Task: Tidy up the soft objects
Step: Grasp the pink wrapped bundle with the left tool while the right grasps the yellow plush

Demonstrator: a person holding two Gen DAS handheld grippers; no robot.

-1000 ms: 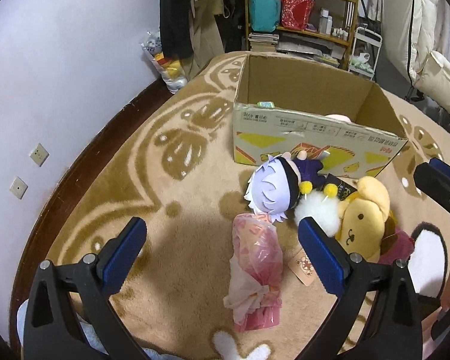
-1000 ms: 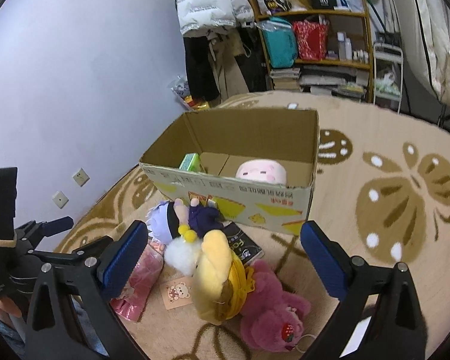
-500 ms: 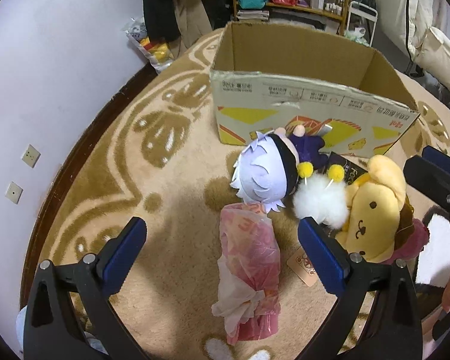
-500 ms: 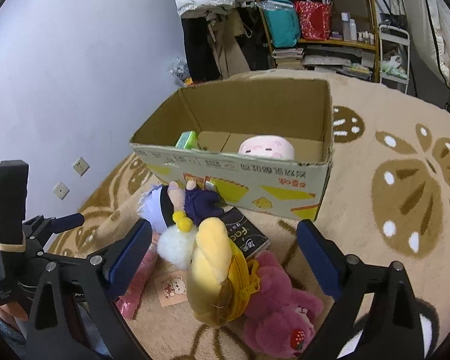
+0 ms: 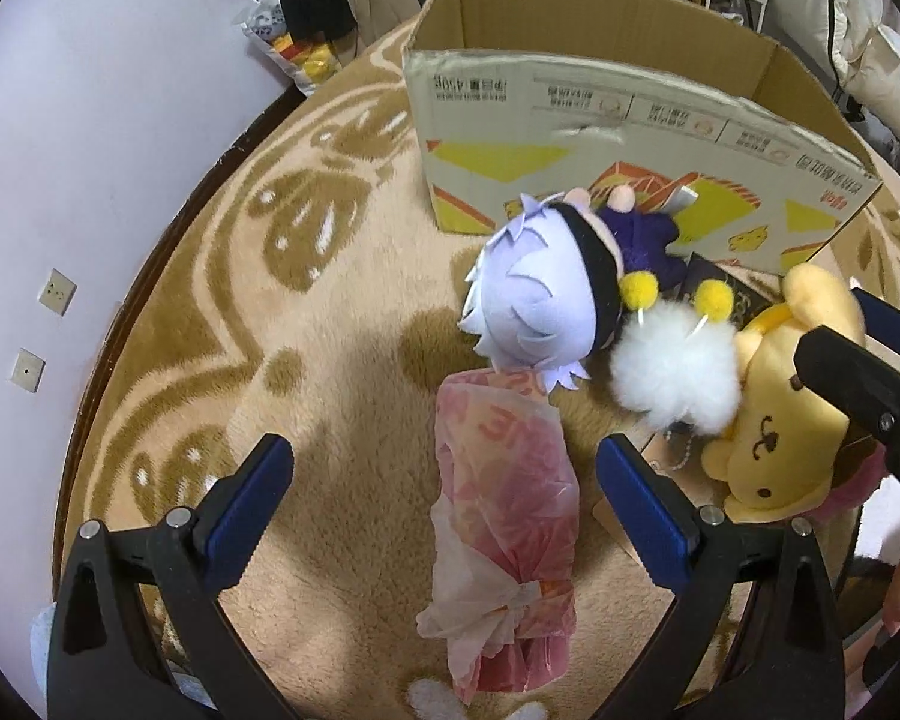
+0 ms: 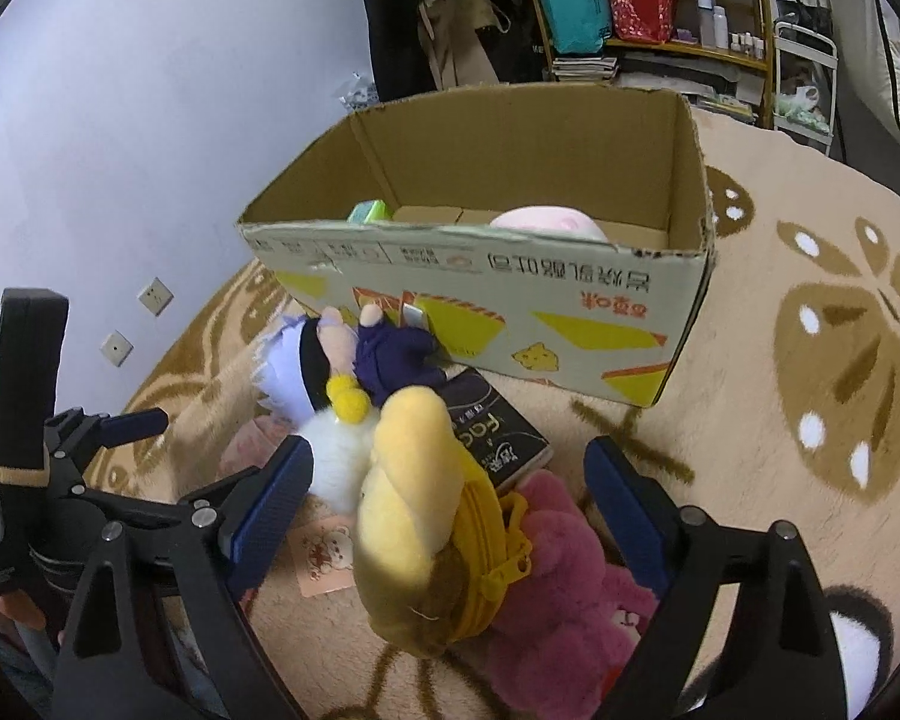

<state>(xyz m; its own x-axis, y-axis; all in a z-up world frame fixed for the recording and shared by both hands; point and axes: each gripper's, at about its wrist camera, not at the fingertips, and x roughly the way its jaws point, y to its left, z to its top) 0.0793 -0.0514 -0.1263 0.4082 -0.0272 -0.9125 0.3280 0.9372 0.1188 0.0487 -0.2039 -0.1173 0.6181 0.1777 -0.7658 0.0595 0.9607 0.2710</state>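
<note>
Soft toys lie on the rug in front of an open cardboard box (image 5: 600, 120) (image 6: 510, 288). My left gripper (image 5: 444, 510) is open, its jaws either side of a pink wrapped bundle (image 5: 504, 516). Beyond the bundle lie a white-haired doll (image 5: 534, 306), a white pompom (image 5: 672, 372) and a yellow dog plush (image 5: 780, 426). My right gripper (image 6: 450, 510) is open over the yellow dog plush (image 6: 414, 510), with a pink bear plush (image 6: 558, 588) beside it. The box holds a pink plush (image 6: 546, 222) and a green item (image 6: 369, 211).
A dark book (image 6: 498, 438) lies by the box front. A card (image 6: 324, 552) lies on the rug. The purple wall (image 5: 90, 120) with sockets is to the left. Shelves (image 6: 648, 12) and hanging clothes stand behind the box.
Both grippers have moved forward and down toward the toys. The left now straddles the pink bundle, the right is closer over the yellow plush. Both stay open.
</note>
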